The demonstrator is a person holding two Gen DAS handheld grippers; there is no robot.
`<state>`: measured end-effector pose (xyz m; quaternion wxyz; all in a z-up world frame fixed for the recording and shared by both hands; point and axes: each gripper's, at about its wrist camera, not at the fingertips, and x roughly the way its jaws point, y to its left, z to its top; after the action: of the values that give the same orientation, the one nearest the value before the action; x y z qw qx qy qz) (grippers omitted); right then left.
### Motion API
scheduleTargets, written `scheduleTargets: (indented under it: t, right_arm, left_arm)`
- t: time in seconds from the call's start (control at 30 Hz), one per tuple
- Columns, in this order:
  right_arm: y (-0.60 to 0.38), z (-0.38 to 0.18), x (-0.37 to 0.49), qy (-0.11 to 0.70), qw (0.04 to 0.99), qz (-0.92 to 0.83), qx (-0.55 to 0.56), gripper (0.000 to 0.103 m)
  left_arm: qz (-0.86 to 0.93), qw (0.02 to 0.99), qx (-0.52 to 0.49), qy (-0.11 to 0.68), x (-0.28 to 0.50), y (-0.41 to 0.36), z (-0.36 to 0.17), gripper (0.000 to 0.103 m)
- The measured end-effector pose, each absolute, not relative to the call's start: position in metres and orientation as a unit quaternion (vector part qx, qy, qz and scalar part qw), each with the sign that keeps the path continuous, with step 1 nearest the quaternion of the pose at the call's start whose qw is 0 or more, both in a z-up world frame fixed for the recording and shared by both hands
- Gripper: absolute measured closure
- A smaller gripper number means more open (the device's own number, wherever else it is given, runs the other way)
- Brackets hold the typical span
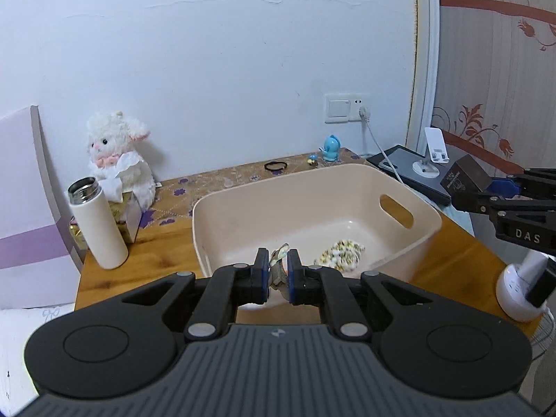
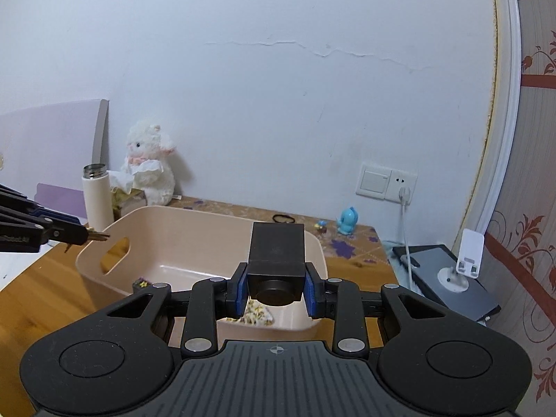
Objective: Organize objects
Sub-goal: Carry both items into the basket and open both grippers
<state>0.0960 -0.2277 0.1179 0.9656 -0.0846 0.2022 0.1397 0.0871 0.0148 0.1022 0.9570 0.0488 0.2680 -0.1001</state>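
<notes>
- Left gripper (image 1: pixel 278 271) hovers over the beige bin's (image 1: pixel 354 170) near rim, fingers pinched on a small, possibly metal trinket (image 1: pixel 278 260), ready to drop.
- Right gripper (image 2: pixel 276 286) clamps a dark box (image 2: pixel 276 253) above the bin for the same purpose.

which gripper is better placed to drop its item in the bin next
Left, probably. The left gripper holds its small wrapped item just above the beige bin and its near rim. The right gripper holds the dark box near the bin's edge.
</notes>
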Motion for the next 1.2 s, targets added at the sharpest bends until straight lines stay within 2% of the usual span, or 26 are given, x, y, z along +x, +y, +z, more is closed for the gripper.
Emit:
scheduleTargets:
  t: [0.5, 0.8, 1.0, 1.07, 1.1, 1.13, 1.17, 1.2]
  right_arm:
    - [-0.205, 0.084, 0.168, 0.260, 0.954, 0.126, -0.082, 0.074]
    - [-0.186, 0.047, 0.201, 0.330, 0.929, 0.129, -0.105, 0.074]
    - [-0.179, 0.040, 0.206, 0.343, 0.924, 0.126, -0.113, 0.074]
    - [-0.179, 0.039, 0.207, 0.344, 0.924, 0.123, -0.115, 0.063]
    - [-0.179, 0.040, 0.206, 0.341, 0.925, 0.124, -0.113, 0.062]
    - [-0.179, 0.042, 0.206, 0.339, 0.925, 0.127, -0.111, 0.057]
    - [-0.179, 0.043, 0.204, 0.338, 0.926, 0.128, -0.111, 0.053]
    - [-0.179, 0.045, 0.203, 0.335, 0.927, 0.128, -0.112, 0.043]
  left_arm:
    - [-0.089, 0.933, 0.075, 0.341, 0.195, -0.019, 0.048, 0.091]
    - [-0.083, 0.904, 0.091, 0.409, 0.224, -0.033, 0.011, 0.091]
    - [-0.078, 0.899, 0.089, 0.421, 0.230, -0.032, 0.012, 0.091]
    - [-0.079, 0.897, 0.089, 0.425, 0.231, -0.034, 0.013, 0.090]
    - [-0.079, 0.898, 0.087, 0.423, 0.230, -0.034, 0.014, 0.090]
    - [-0.079, 0.899, 0.084, 0.423, 0.230, -0.033, 0.015, 0.086]
    - [-0.076, 0.898, 0.083, 0.425, 0.231, -0.033, 0.016, 0.071]
    - [-0.073, 0.900, 0.080, 0.423, 0.231, -0.032, 0.017, 0.064]
